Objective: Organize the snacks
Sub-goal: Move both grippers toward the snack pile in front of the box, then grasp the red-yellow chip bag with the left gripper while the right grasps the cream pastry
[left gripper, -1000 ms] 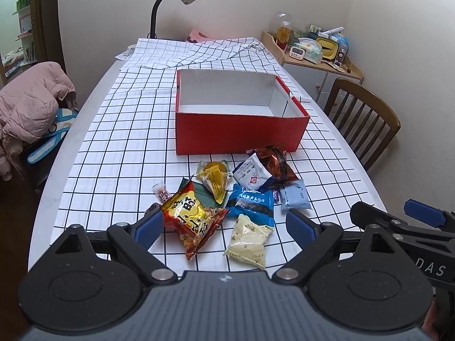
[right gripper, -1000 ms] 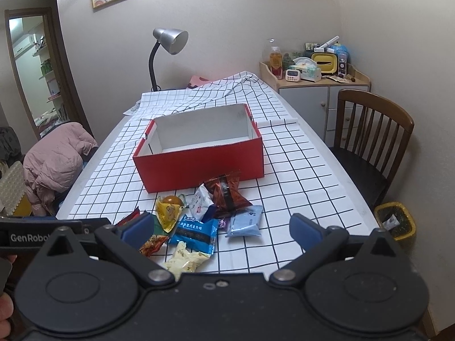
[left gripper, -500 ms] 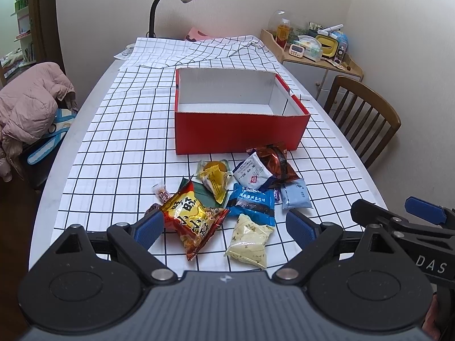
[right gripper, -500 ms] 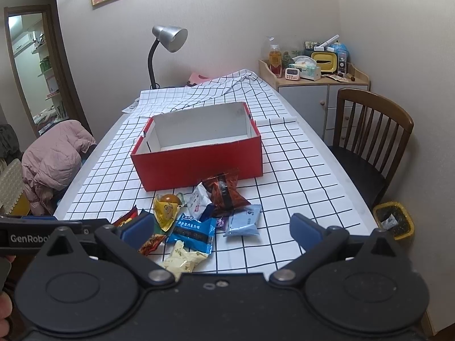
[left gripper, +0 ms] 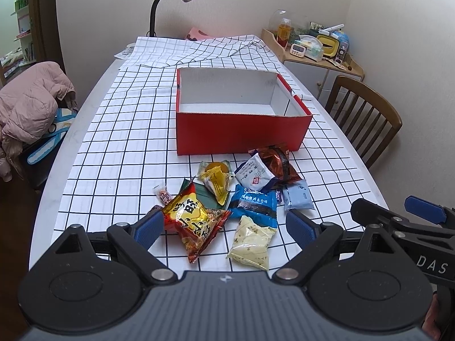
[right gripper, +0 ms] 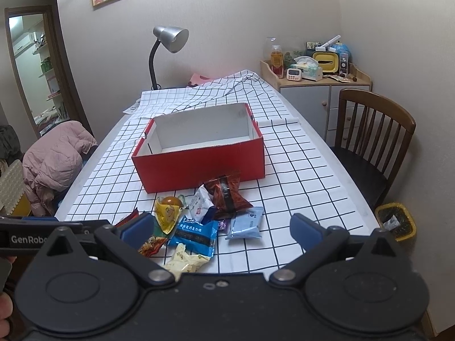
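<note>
A: On the checked tablecloth [left gripper: 119,142], just in front of the red box [left gripper: 241,130], lies a loose heap of snack packets, some overlapping. Nearest the left gripper [left gripper: 224,226] are the red-and-yellow bag [left gripper: 193,218] and the pale yellow packet [left gripper: 251,241]; beyond them sit the blue packet [left gripper: 253,203], a light blue sachet [left gripper: 298,197], a white packet [left gripper: 254,173] leaning on a brown wrapper [left gripper: 280,162], a yellow packet [left gripper: 216,179] and a small candy [left gripper: 162,194].

B: How would they handle?

A: I judge them light, soft and crinkly, with slick film that could slide out of a shallow pinch. The puffed bags likely hold brittle contents, so squeeze gently. I would take each across a sealed end or a flat edge, not the swollen middle.

B: And the box?

A: It is open-topped with a white inside, and nothing shows in it, so sorting has not begun.

B: The tools?

A: The left gripper's jaws stand wide apart, straddling the red-and-yellow bag and the pale packet from above, holding nothing and touching nothing that I can see. The right gripper [right gripper: 223,228] is likewise spread wide and empty, hovering at the near edge of the heap, beside the left one.
</note>
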The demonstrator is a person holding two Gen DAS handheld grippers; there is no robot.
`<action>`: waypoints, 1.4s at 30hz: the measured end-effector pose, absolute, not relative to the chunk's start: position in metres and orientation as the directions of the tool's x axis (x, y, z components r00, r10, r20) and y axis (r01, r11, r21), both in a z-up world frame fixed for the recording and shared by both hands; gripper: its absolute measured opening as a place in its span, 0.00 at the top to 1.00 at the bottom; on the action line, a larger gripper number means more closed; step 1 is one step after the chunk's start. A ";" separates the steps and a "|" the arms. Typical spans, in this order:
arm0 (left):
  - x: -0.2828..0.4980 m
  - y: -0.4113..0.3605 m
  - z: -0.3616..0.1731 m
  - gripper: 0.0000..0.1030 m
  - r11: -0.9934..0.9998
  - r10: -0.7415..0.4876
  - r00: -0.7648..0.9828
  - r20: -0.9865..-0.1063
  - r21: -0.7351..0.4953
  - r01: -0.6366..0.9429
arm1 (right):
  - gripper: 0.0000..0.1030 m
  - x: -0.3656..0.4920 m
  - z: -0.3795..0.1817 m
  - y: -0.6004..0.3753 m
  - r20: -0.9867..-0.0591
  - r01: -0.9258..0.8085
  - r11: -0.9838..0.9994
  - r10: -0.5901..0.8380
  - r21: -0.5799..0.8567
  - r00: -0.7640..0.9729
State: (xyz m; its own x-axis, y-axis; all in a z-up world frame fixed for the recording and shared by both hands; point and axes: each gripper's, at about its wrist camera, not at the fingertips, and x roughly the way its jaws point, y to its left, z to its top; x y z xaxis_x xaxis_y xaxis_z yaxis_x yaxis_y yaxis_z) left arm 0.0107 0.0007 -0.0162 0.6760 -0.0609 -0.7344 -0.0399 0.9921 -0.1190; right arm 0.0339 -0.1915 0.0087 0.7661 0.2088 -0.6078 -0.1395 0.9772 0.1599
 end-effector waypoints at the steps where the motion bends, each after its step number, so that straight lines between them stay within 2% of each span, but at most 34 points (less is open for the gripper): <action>1: 0.011 0.001 -0.016 0.10 0.992 -0.060 0.676 -0.734 -0.119 -0.041 | 0.01 0.034 0.008 -0.191 -0.607 -0.140 0.977 0.210 0.161 0.766; 19: 0.038 0.032 -0.040 0.10 0.987 0.011 0.664 -0.748 -0.098 -0.127 | 0.01 0.070 -0.015 -0.206 -0.613 -0.137 0.979 0.202 0.151 0.764; 29: 0.062 0.029 -0.072 0.10 0.991 0.015 0.603 -0.798 -0.070 -0.118 | 0.02 0.116 -0.051 -0.213 -0.679 -0.202 0.966 0.258 0.163 0.687; 38: 0.080 0.031 -0.096 0.10 0.986 0.034 0.545 -0.838 -0.060 -0.155 | 0.04 0.134 -0.088 -0.178 -0.752 -0.521 0.831 0.467 0.194 0.465; 42: 0.088 0.032 -0.106 0.10 0.978 0.035 0.517 -0.855 -0.077 -0.194 | 0.10 0.121 -0.102 -0.145 -0.783 -0.682 0.718 0.503 0.142 0.366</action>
State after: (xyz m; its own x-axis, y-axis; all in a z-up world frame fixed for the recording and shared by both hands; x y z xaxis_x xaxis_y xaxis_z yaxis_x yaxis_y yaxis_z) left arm 0.0884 0.0321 -0.1062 0.5168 0.0349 -0.8554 -0.1943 0.9779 -0.0775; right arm 0.1211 -0.1445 -0.1019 0.3655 0.5027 -0.7833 -0.6818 0.7175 0.1423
